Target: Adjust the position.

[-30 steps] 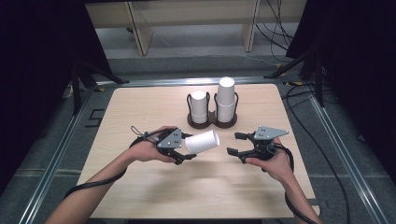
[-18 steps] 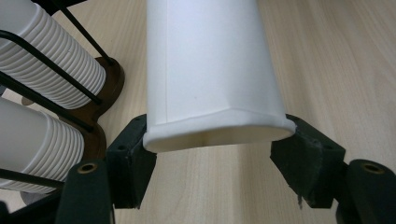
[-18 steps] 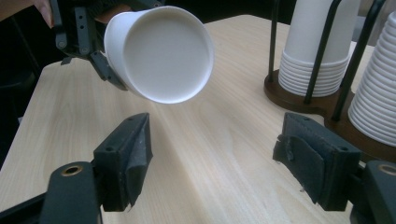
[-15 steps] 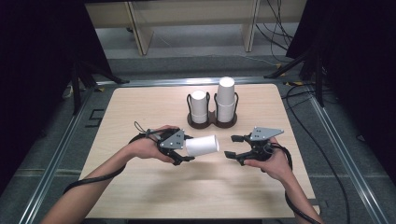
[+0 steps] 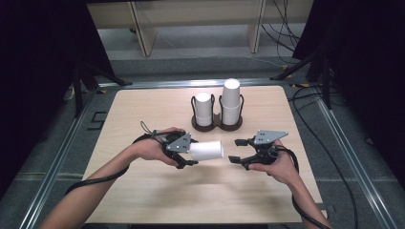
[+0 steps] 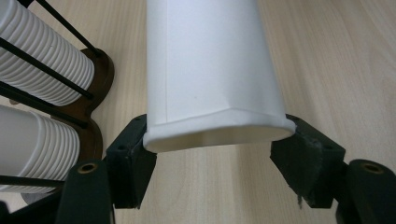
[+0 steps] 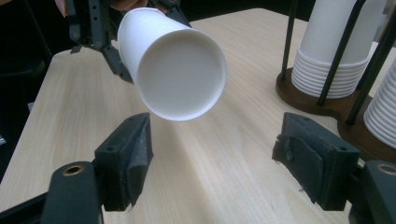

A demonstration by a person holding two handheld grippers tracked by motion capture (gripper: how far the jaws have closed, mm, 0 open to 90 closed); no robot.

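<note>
A white paper cup (image 5: 207, 150) lies sideways above the table, and my left gripper (image 5: 191, 152) is shut on one end of it. In the left gripper view the cup (image 6: 210, 65) reaches away from the jaws, which pinch its near rim slightly out of round. The cup's round far end (image 7: 175, 70) faces my right gripper (image 7: 215, 154). My right gripper (image 5: 234, 151) is open, a short gap right of the cup, with nothing between its pads.
A dark wooden holder (image 5: 217, 125) with black wire posts stands at the back middle of the table. It carries a shorter stack of white cups (image 5: 204, 109) and a taller one (image 5: 230, 100). The table (image 5: 143, 195) has bare wood in front.
The left gripper and its cup have drifted slightly toward the front edge. The right gripper has edged a little left, closer to the cup.
</note>
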